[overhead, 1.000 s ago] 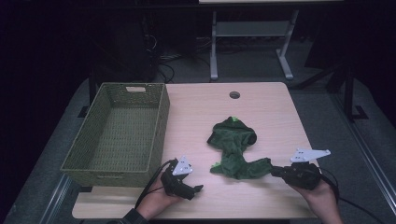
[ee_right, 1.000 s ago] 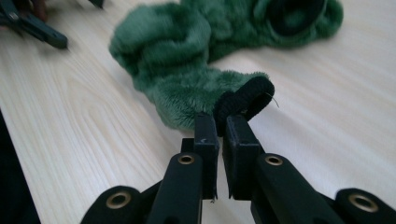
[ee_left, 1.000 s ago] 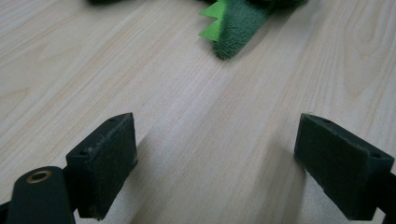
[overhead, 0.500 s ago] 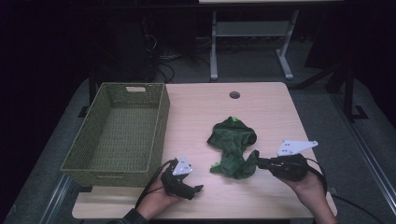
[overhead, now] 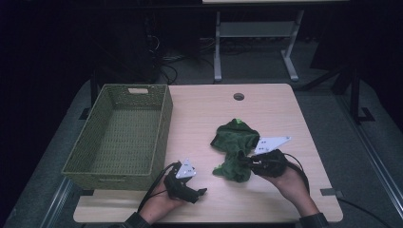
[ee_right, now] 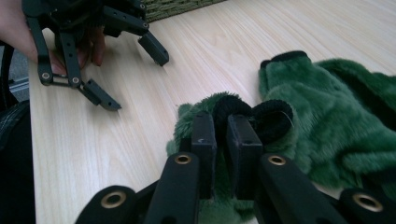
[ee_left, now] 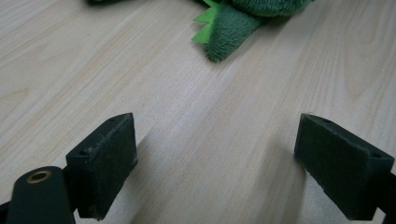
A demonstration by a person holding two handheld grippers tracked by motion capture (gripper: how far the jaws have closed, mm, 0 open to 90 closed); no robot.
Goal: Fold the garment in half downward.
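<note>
While its two black jaws stand almost together with a fold of green plush pinched between the pads, the right gripper [ee_right: 223, 140] grips the near end of the green fleece garment [overhead: 236, 144]; the jaws have just been easing apart a little, yet the cloth is held fast between them. From that clamp the garment spreads away in a rumpled heap, a dark-lined cuff [ee_right: 274, 117] curling up just beside the jaws, and from above it lies on the right half of the wooden table [overhead: 204, 114], its near end bunched at the gripper. Across the bare wood the left gripper [overhead: 198, 192] rests near the table's front edge in the person's hand, its jaws spread wide with nothing between them and only table grain below; a tip of the garment with a bright green trim [ee_left: 205, 28] lies well ahead of it. Farther left sits the green woven basket [overhead: 161, 128], well apart from the garment.
</note>
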